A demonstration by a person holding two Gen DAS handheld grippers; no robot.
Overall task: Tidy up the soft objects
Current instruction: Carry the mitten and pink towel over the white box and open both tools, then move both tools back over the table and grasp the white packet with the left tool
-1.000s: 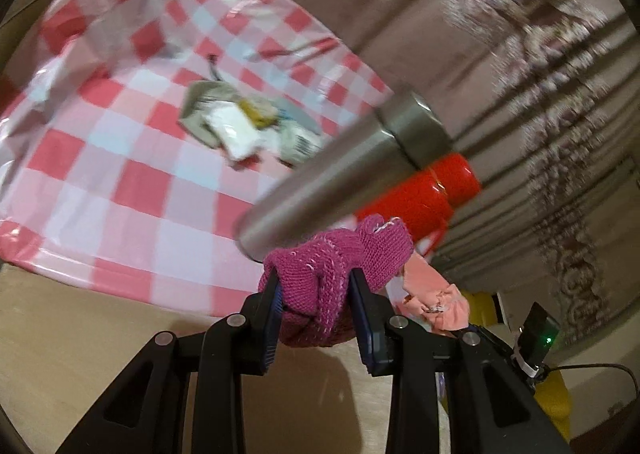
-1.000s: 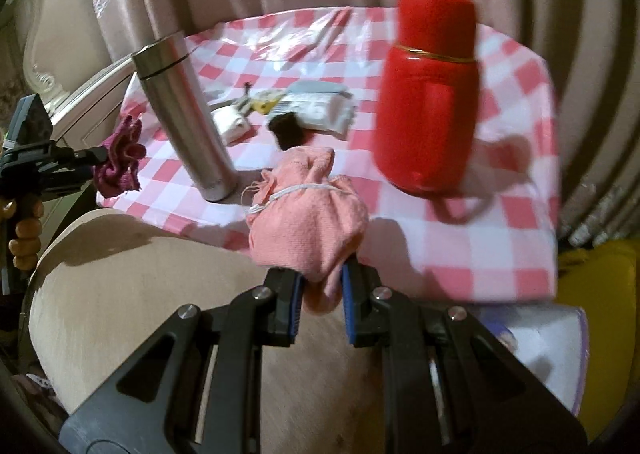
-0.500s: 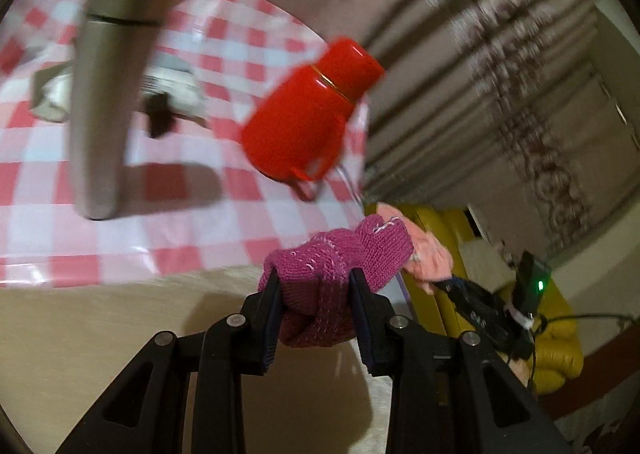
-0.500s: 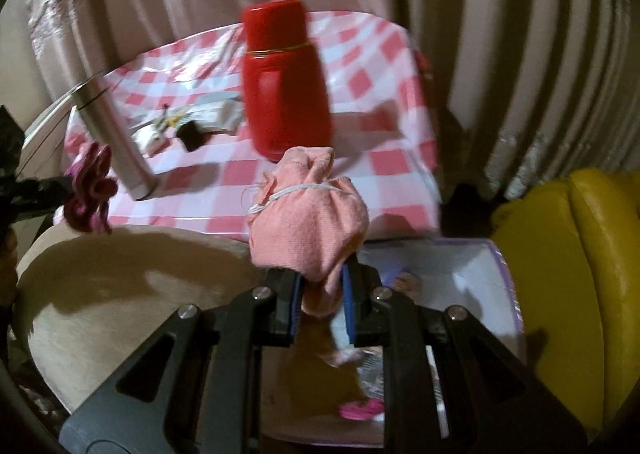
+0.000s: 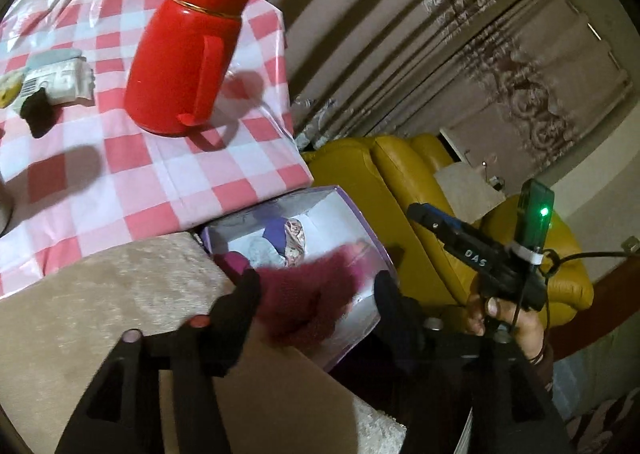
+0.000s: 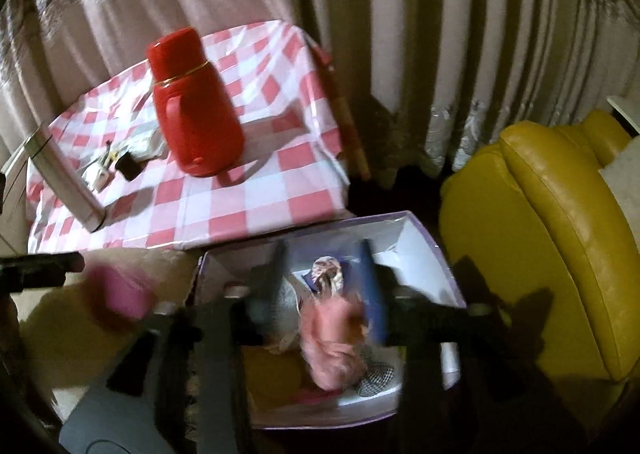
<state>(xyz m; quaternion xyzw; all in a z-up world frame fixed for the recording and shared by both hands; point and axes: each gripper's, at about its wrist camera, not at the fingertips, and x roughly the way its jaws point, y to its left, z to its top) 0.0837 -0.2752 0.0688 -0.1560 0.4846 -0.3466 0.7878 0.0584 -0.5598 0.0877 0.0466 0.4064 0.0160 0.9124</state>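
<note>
Left wrist view. Left gripper (image 5: pixel 316 290): black fingers, spread apart, just opened. Magenta knitted glove (image 5: pixel 308 294): blurred, loose between the fingers at lower centre, apparently dropping toward the box (image 5: pixel 372 242), not yet settled. Box: white card inside, lilac rim, rectangular, centre of frame, already holding crumpled cloth pieces, blue and patterned. Counter (image 5: pixel 120 174): glossy red-and-white check cover, upper left. Red flask (image 5: pixel 188 46): smooth plastic, rounded, side handle, upright on the counter. Beige plush armrest (image 5: pixel 100 294): lower left. Yellow sofa (image 5: pixel 360 162): shiny, padded, right of the box.

Right wrist view. Right gripper (image 6: pixel 324 286): fingers spread, just opened, blue pads, heavily blurred. Pink drawstring pouch (image 6: pixel 332 338): soft woven cloth, between the fingers and over the box interior, seemingly released; contact cannot be told. Glove shows as a pink blur at left. Steel flask (image 6: pixel 64 174): brushed metal cylinder at the left edge.

Progress, judged: both soft items at the box, placement nearly done; small clutter remains on the counter.
</note>
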